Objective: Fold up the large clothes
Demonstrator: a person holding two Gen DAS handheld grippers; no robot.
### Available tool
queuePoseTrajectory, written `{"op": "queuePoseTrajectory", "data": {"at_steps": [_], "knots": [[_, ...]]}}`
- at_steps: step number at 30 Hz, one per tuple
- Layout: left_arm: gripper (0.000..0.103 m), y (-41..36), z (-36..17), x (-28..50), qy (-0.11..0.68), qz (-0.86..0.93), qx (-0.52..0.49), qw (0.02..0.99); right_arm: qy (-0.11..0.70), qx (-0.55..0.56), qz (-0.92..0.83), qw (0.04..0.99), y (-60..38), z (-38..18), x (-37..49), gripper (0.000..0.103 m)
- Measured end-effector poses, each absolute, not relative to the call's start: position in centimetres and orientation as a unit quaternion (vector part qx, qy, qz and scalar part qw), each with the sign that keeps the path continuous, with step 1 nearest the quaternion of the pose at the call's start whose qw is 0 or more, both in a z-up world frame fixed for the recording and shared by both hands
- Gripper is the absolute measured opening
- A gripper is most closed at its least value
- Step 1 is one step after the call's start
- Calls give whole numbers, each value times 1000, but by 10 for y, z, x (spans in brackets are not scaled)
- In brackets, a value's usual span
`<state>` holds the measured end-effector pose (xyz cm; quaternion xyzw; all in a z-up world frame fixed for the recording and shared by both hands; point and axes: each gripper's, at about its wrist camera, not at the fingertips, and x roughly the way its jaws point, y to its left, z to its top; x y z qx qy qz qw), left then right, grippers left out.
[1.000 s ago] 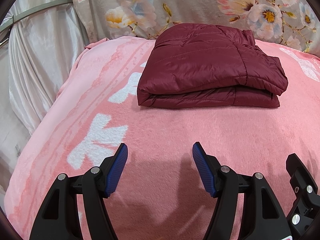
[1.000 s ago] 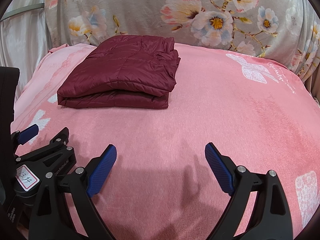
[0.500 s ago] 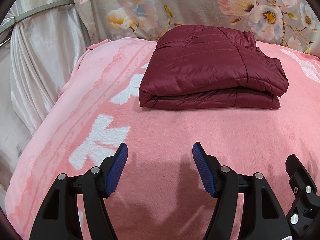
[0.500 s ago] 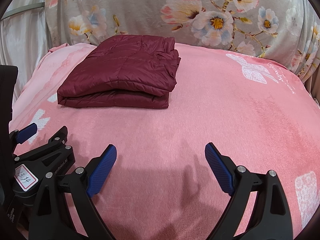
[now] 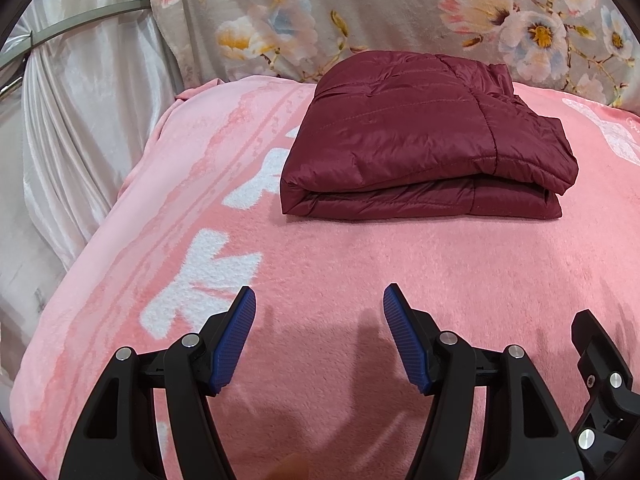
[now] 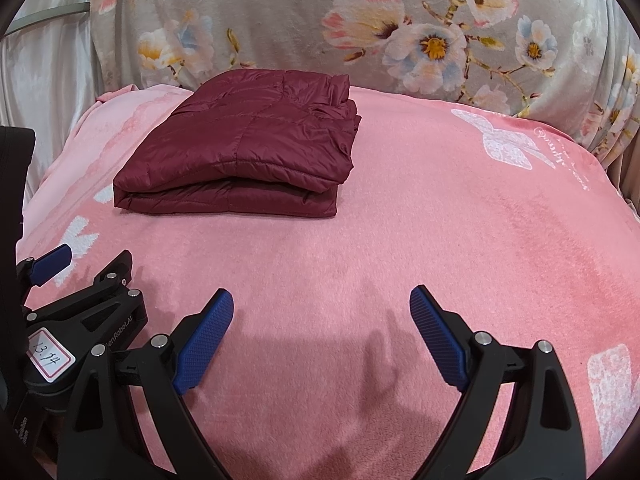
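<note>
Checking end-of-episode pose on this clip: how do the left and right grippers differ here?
The left gripper faces the folded maroon jacket nearly head-on; the right gripper has it off to its left. The right gripper's blue pads stand a little wider apart than the left gripper's. Both are open, empty, and hang over the pink blanket, apart from the jacket.

We seem to be in a home bedroom: a plush pink blanket [image 5: 360,280] covers a bed, a floral fabric [image 6: 320,20] rises behind it, and a satin curtain [image 5: 80,120] hangs alongside.
</note>
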<state>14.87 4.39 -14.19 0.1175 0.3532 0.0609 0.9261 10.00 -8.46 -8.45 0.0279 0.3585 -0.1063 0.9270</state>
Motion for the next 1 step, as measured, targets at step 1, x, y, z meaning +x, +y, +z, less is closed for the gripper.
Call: {"op": "queuePoseTrajectory", "data": {"at_steps": [1], "knots": [[63,43,-142,148,353,62,118,926,358,27,-108,927,-84,-84,100,87]]}}
